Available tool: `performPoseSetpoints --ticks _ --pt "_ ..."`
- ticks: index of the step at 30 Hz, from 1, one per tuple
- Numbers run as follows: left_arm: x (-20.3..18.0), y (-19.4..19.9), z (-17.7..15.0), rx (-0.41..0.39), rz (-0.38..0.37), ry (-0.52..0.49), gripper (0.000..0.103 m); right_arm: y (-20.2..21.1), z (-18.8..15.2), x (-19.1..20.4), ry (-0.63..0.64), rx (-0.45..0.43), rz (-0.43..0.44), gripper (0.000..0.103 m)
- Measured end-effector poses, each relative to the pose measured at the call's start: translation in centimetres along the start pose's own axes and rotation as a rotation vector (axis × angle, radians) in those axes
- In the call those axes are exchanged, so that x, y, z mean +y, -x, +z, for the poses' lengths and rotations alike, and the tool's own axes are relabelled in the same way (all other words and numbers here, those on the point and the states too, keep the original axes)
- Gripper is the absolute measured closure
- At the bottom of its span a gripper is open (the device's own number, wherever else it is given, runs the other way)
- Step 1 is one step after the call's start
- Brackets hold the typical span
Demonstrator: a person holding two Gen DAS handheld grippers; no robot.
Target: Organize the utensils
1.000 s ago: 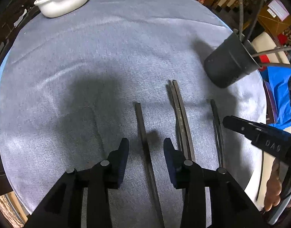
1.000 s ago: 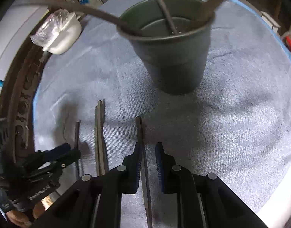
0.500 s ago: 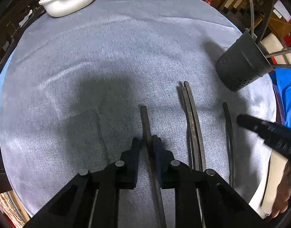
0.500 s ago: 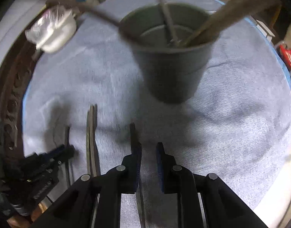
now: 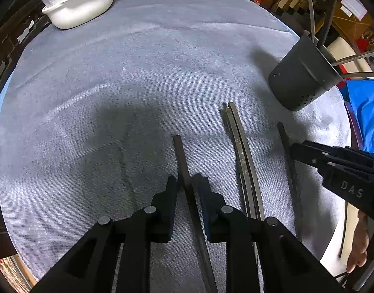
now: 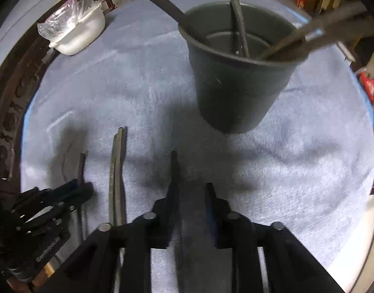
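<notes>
Several dark utensils lie side by side on the grey cloth. My left gripper [image 5: 186,183] is shut on the handle of the leftmost utensil [image 5: 180,153], though its jaws are beginning to open; it also shows as the left gripper [image 6: 82,188] in the right wrist view. My right gripper [image 6: 190,190] is opening, and the rightmost utensil [image 6: 174,163] lies between its fingers against the left finger, clear of the right pad. A pair of handles [image 5: 240,151] rests between the two. Beyond stands the dark holder cup [image 6: 238,85] with several utensils in it.
A white tub [image 5: 82,7] with a plastic bag sits at the far left of the round table. The cloth's near edge [image 6: 352,263] runs close on the right. A person's hand [image 5: 357,251] shows at the lower right, and blue fabric [image 5: 365,112] hangs beside the table.
My left gripper went from wide open to shut on the leftmost handle. My right gripper's jaws have spread apart from the handle they were pinching.
</notes>
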State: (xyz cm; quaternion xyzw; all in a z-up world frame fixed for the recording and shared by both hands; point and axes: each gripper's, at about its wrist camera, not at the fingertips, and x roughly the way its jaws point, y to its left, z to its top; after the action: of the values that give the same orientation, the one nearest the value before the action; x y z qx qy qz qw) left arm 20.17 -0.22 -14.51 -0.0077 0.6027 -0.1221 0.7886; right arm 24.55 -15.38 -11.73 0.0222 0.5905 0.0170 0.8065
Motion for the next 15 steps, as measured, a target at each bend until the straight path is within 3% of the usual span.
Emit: performPoseSetpoints --ticks 8,11,15 --pt "0.4 0.6 -0.2 -0.002 -0.024 0.011 0.084 1.1 0.7 -1.1 -0.03 0.016 0.014 0.073" --pt "0.9 0.9 -0.4 -0.003 -0.039 0.016 0.083 0.2 0.7 -0.2 0.005 0.049 0.013 0.073" --pt "1.2 1.1 -0.5 0.003 -0.048 0.019 0.082 -0.1 0.8 0.8 0.018 0.03 -0.006 0.073"
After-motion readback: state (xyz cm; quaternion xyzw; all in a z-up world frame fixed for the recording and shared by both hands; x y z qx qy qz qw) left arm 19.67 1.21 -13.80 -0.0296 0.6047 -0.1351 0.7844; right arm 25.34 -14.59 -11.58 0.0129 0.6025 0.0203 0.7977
